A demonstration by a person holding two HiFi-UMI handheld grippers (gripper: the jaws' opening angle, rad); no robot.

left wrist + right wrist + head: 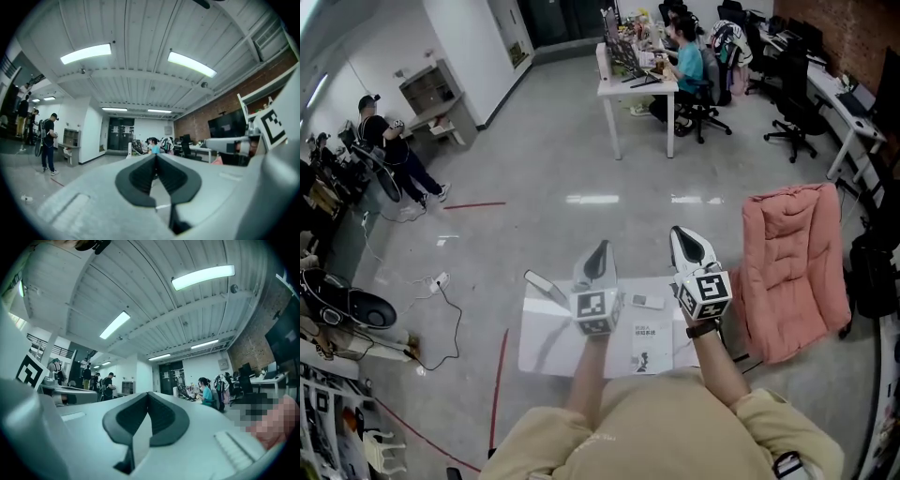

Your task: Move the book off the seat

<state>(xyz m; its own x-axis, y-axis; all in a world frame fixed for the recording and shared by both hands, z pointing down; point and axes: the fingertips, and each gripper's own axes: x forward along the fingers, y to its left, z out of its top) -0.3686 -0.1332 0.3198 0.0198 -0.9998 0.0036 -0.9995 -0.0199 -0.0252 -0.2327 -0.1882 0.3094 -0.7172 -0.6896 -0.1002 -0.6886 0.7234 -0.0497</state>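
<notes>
While the left tool (602, 247) and right tool (679, 234) are closed and empty, the thin book (648, 349) on the counter (548, 342) looks light and floppy; grip its spine.

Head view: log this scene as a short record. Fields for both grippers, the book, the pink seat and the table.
left gripper: jaws shut, nothing between them, held over the white table
right gripper: jaws shut, nothing between them, beside the left one
book: lies flat on the table, between the person's forearms
white table: directly in front of the person
pink seat: padded, to the right of the table, no book on it
small flat item: on the table beyond the book, too small to identify
</notes>
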